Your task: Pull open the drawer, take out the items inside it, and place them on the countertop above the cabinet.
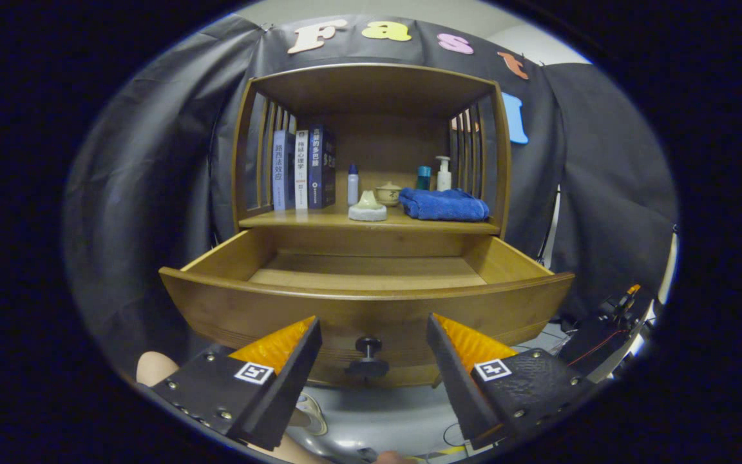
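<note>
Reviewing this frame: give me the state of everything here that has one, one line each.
drawer: pulled open, no items visible on the part of its floor in view.
knob: free, between the fingers, untouched.
gripper: open, holding nothing.
blue towel: folded, lying on the countertop.
books: standing upright.
pump bottle: upright.

The scene is lit dimly and evenly from above. The countertop (319,220) is brightened, and a soft glare is seen there below the books (303,169). The inside of the drawer (364,293) is shaded. Straight edges are bent strongly by the fisheye lens. The fingers (284,361) are rendered sharp; the far rim is slightly blurred.
</note>
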Tool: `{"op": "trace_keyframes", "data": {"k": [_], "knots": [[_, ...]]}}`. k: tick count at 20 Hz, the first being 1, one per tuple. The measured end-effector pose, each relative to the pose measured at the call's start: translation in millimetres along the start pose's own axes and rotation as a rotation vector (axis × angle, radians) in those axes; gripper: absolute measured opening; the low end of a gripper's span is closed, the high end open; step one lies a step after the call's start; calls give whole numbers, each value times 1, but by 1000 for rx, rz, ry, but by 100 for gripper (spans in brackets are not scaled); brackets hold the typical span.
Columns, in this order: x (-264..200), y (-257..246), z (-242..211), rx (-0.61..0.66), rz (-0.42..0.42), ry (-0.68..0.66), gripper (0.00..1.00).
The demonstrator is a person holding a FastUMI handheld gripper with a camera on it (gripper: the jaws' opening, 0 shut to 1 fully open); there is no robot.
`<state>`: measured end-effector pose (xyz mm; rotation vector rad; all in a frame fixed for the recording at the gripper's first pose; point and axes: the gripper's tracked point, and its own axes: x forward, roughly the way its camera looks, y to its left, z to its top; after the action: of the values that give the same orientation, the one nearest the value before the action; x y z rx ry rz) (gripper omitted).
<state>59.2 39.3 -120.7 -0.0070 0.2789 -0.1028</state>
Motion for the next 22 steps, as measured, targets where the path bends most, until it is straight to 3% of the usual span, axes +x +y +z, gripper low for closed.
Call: {"op": "trace_keyframes", "data": {"k": [14, 22], "knots": [[27, 1, -9, 21, -23, 18, 98], [30, 6, -12, -5, 3, 6, 97]]}}
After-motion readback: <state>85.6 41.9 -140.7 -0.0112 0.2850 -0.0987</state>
